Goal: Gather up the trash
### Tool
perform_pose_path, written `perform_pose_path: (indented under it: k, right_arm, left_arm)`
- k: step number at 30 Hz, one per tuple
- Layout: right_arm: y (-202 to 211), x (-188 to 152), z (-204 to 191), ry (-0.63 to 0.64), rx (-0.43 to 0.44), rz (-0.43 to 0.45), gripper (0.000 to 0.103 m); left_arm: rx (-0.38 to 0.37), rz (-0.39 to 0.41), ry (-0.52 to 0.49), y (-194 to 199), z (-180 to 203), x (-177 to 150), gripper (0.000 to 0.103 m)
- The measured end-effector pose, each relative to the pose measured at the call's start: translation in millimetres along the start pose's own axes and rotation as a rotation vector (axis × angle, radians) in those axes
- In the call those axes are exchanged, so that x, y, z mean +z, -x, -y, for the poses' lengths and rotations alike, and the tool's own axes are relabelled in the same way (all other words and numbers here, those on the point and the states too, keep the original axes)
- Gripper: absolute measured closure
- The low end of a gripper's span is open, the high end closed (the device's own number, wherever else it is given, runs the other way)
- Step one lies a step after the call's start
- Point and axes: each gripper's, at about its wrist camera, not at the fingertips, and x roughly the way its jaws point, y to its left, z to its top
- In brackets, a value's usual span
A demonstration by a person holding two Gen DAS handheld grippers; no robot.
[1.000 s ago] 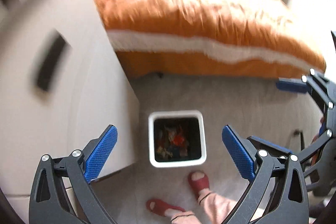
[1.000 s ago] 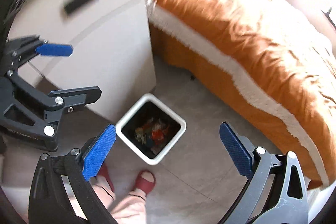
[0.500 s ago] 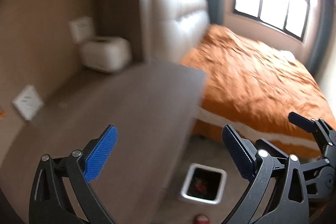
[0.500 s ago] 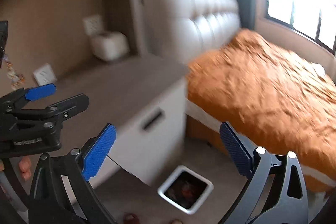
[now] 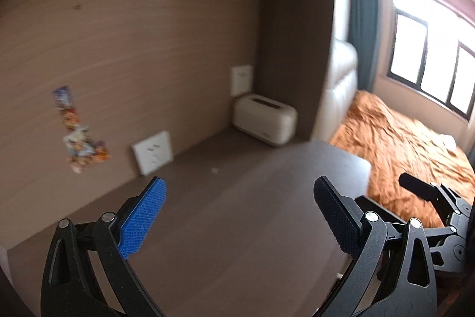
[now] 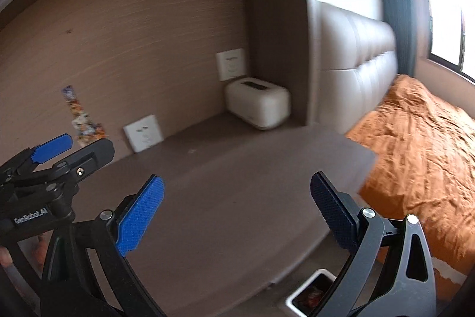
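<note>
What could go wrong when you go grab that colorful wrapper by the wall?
1. The wrapper looks flat against the back wall, so the open left hand-held gripper may slide off it.
2. The right hand-held gripper, also open, is close beside the left; they could bump.
3. The bin sits low past the countertop edge, so a dropped wrapper might miss it.

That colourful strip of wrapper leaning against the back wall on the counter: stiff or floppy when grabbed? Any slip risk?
The colourful wrapper strip looks thin and crinkled at its lower end, so it probably flops and folds when pinched. It seems very light; a nudge would likely slide it along the counter rather than tip it. The printed film may be slick, though blur limits certainty. The left gripper is open and empty.
</note>
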Motion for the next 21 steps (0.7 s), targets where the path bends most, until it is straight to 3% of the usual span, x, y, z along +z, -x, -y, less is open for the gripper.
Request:
perform_pose_path:
  k: [2, 8, 10, 13, 21]
  right_arm:
    - [-1, 6, -14, 0.032, 0.013, 0.008, 0.005]
    - [8, 23, -60, 0.184, -0.042, 0.145, 0.005]
    - [3, 26, -67, 0.202, -0.045, 0.140, 0.005]
    - [-14, 32, -75, 0.202, 0.015, 0.044, 0.005]
    - [-19, 40, -93, 0.171, -0.011, 0.093, 0.005]
  left_arm:
    - [0.030, 0.016, 0.038, 5, -15, 3, 0.005]
    - [0.050, 0.095, 0.106, 24, -54, 11, 0.005]
    - [0.088, 0.111, 0.091, 24, -59, 12, 0.005]
    - [0.119, 0.127, 0.063, 22, -66, 13, 0.005]
    - [0.210, 0.127, 0.066, 27, -87, 25, 0.005]
